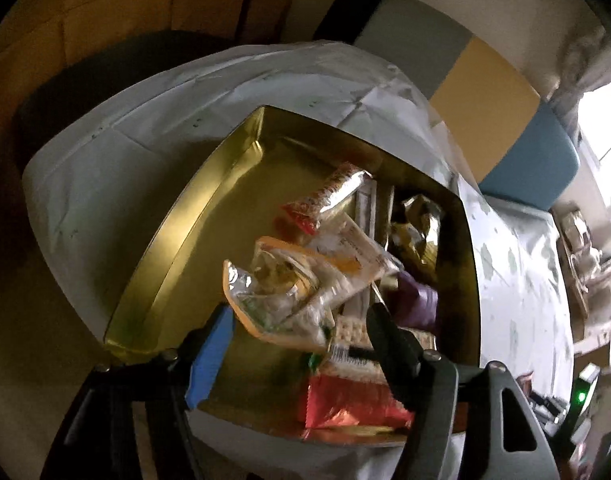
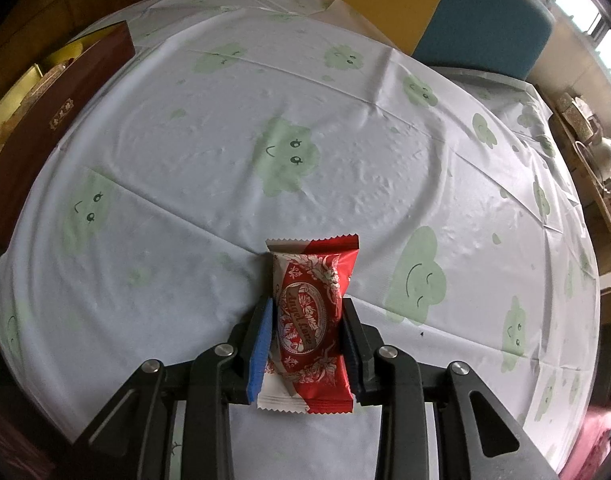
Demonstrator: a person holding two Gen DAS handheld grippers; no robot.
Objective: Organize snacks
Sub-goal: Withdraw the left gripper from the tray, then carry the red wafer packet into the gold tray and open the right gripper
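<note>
The right tongs [image 2: 307, 344] pinch a red-and-white snack packet [image 2: 307, 320] over the bench [image 2: 225, 160], long axis running away from the camera; left tongs [image 1: 297, 344] spread above a gold tin [image 1: 209, 216] of mixed wrapped snacks [image 1: 305, 272]

Gold tin [image 1: 209, 216], red-and-white snack packet [image 2: 310, 320], pale tablecloth [image 2: 345, 152] printed with green clouds.

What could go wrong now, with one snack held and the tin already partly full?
1. The right tool pinches the red snack at its middle; the cake inside may get crushed.
2. Packets are heaped on one side of the gold tin; another on top may slide off.
</note>
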